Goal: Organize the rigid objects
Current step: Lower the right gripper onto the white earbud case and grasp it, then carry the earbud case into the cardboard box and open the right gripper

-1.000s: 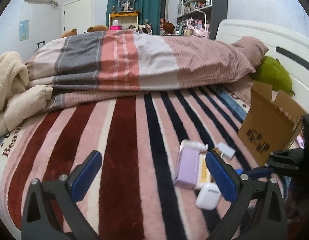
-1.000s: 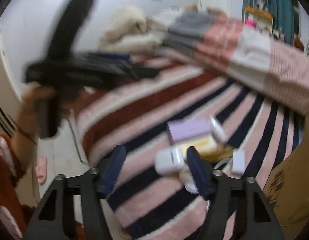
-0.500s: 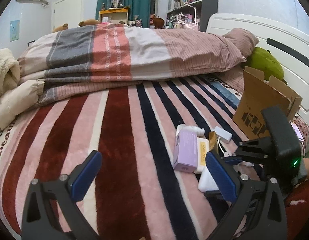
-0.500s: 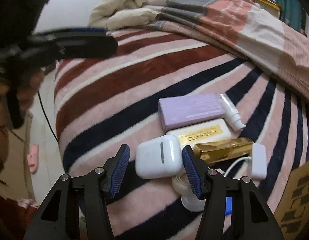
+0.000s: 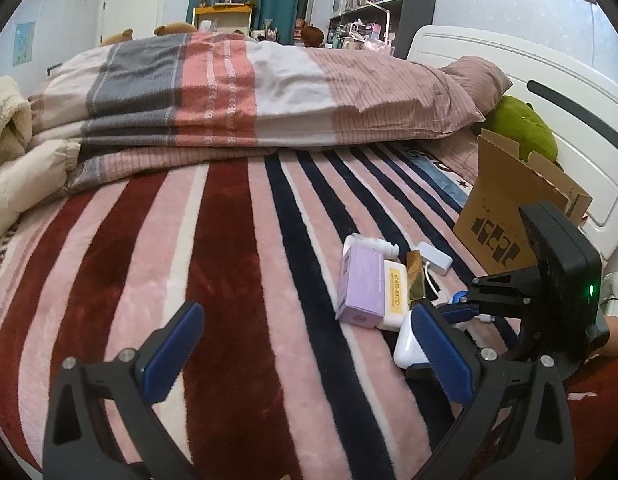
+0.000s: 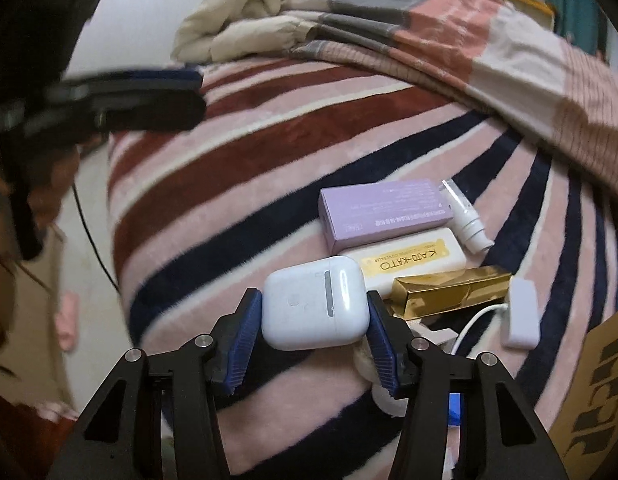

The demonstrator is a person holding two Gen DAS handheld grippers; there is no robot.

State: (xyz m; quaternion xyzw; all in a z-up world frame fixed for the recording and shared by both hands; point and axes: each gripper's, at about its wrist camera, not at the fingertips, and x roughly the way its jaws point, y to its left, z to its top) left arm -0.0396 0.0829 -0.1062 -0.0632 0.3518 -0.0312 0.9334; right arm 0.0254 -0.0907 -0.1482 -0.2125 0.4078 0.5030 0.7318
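Now your right hand-held gripper (image 6: 315, 334) has dropped onto the pile and brackets the white earbud case (image 6: 317, 306), one blue pad at each side. A second ago those pads stood wider and the case sat off toward 1 o'clock of them; now the jaws are closing, the pads look to be at the case's sides or just off them, and whether they press yet you cannot tell. That puts you, I judge, at the start of a grasp, the first of the pile to be moved.

The case is glossy, rounded at the corners, with a pale slot on its upper face; it lies on the striped blanket (image 6: 269, 152) of the bed. Smooth plastic like that may slip if gripped near the edge.

At 12 o'clock of the case lies a lilac carton (image 6: 383, 214), then a white box with a yellow label (image 6: 413, 260), touching each other. At 2 o'clock a gold carton (image 6: 449, 290), beyond it a small white adapter (image 6: 519, 312) with its cable. The cardboard box (image 6: 597, 384) stands at 4 o'clock.

Your left hand-held gripper (image 5: 305, 354) hangs wide open over the blanket, holding nothing.
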